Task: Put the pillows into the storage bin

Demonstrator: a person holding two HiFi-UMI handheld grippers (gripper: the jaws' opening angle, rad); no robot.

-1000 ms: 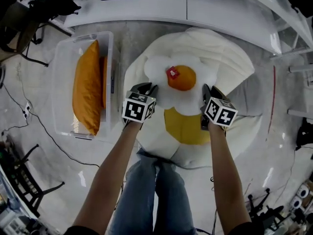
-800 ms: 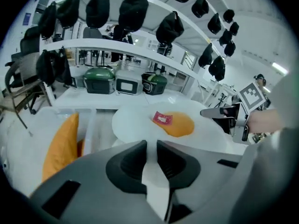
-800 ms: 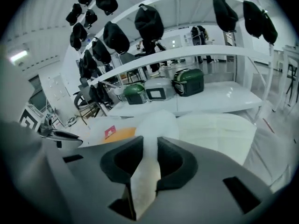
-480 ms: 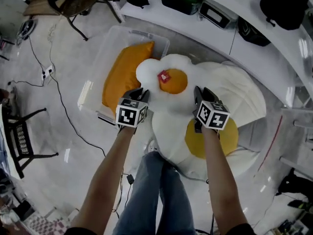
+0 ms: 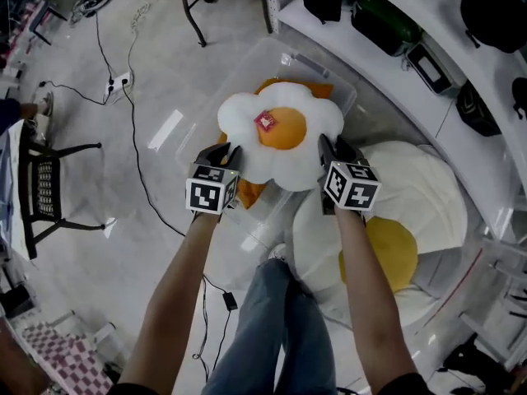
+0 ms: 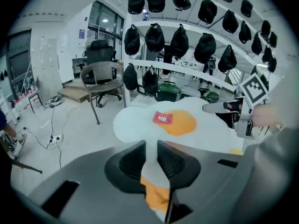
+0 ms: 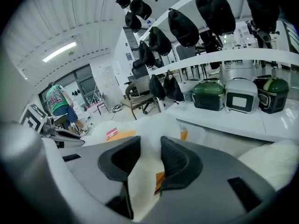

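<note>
Both left gripper [image 5: 229, 151] and right gripper [image 5: 327, 143], its fingers just widening, pinch pillow [image 5: 282, 135] over floor [image 5: 107, 142] bin [image 5: 309, 66].

Blue jeans [image 5: 272, 327] are worn, and dark sleeves [image 5: 401, 388] are seen only at the lower edge of the head view. The left gripper [image 5: 229, 155] and the right gripper [image 5: 329, 148] are formed of smooth dark grey shells with black, cupped jaws. Each is fitted with a marker cube [image 5: 212, 194], printed with black squares on white.
</note>
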